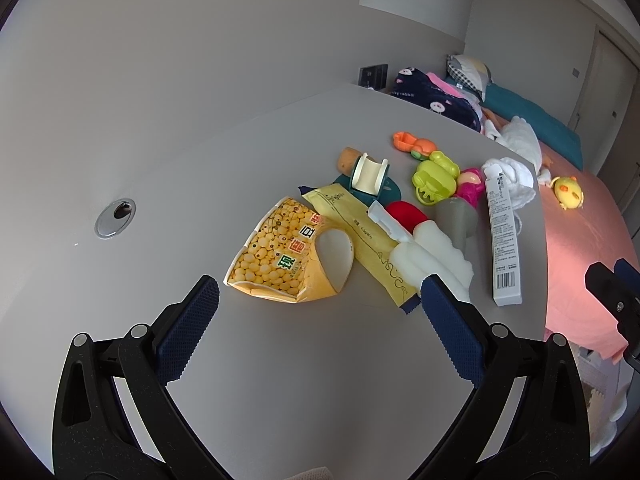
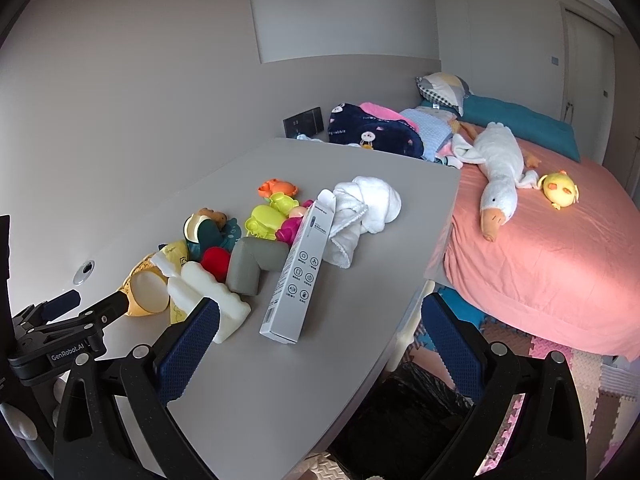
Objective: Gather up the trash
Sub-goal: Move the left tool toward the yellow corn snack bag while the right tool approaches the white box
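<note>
A crushed yellow paper cup (image 1: pixel 280 256) printed with soybeans lies on the grey table (image 1: pixel 160 160), just ahead of my open left gripper (image 1: pixel 320 312), which holds nothing. A yellow wrapper (image 1: pixel 360 232) lies to the cup's right, partly under a white foam piece (image 1: pixel 432 256). Further right lies a long white box (image 1: pixel 502 240). My right gripper (image 2: pixel 320 336) stands open and empty over the table's near corner, with the white box (image 2: pixel 300 268) ahead of it. In the right wrist view, the left gripper (image 2: pixel 92 302) is beside the cup (image 2: pixel 146 292).
Plastic toys (image 1: pixel 434 176), a red ball (image 1: pixel 404 212), a grey piece (image 2: pixel 256 264) and a white cloth (image 2: pixel 368 208) crowd the table's middle. A black-lined bin (image 2: pixel 400 420) sits below the table's edge. A pink bed (image 2: pixel 560 260) with plush toys is to the right.
</note>
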### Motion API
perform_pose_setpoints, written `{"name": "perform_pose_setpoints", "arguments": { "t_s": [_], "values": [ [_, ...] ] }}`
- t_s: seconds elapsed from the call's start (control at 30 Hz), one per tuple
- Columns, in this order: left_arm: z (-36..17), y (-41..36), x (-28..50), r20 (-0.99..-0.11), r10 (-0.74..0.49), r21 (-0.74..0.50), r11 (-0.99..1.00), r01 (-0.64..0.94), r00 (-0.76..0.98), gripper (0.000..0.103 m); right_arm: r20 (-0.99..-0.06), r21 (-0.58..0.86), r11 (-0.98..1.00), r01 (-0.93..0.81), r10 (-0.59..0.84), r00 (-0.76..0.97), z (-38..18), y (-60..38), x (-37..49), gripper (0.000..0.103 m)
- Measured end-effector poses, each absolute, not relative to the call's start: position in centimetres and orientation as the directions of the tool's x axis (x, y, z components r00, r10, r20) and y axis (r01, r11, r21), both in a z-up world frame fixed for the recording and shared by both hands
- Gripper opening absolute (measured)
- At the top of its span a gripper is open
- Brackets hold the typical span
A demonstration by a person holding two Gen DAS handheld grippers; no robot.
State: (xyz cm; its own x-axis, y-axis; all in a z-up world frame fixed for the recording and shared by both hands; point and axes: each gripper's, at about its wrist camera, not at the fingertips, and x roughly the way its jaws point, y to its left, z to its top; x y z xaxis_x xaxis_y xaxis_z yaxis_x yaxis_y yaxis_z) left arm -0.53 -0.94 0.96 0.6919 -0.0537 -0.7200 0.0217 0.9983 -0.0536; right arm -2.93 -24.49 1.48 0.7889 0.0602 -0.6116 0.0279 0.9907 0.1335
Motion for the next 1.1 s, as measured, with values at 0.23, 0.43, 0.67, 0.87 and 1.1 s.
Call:
{"name": "perform_pose_setpoints", "arguments": {
  "t_s": [0.23, 0.43, 0.67, 0.87, 1.1],
  "values": [
    [0.7, -1.3, -0.5, -0.723, -0.044, -0.032, 0.999, 0.030, 0.689, 0.098, -0.613, 0.132, 0.991, 0.030, 0.058, 0.788, 1.4, -24.8, -3.1, 0.100],
    [0.8, -1.4, -0.6, -0.721, -0.043, -0.026, 0.999, 0.035, 0.692, 0.098, -0.614, 0.130, 0.991, 0.031, 0.056, 0.787, 1.4, -25.0, -3.3, 0.100],
    [1.0, -1.3, -0.6, -0.724, -0.051, -0.042, 0.999, 0.030, 0.688, 0.098, -0.615, 0.125, 0.992, 0.028, 0.056, 0.786, 1.5, -25.0, -3.4, 0.100],
    [0.9, -1.4, -0.6, -0.725, -0.045, -0.033, 0.999, 0.031, 0.688, 0.098, -0.618, 0.126, 0.992, 0.031, 0.054, 0.785, 1.4, -25.1, -3.5, 0.100],
    [0.2, -1.5, -0.3, -0.737, -0.035, -0.019, 0.999, 0.032, 0.675, 0.098, -0.629, 0.135, 0.990, 0.030, 0.062, 0.775, 1.1, -25.6, -3.0, 0.100]
  ]
}}
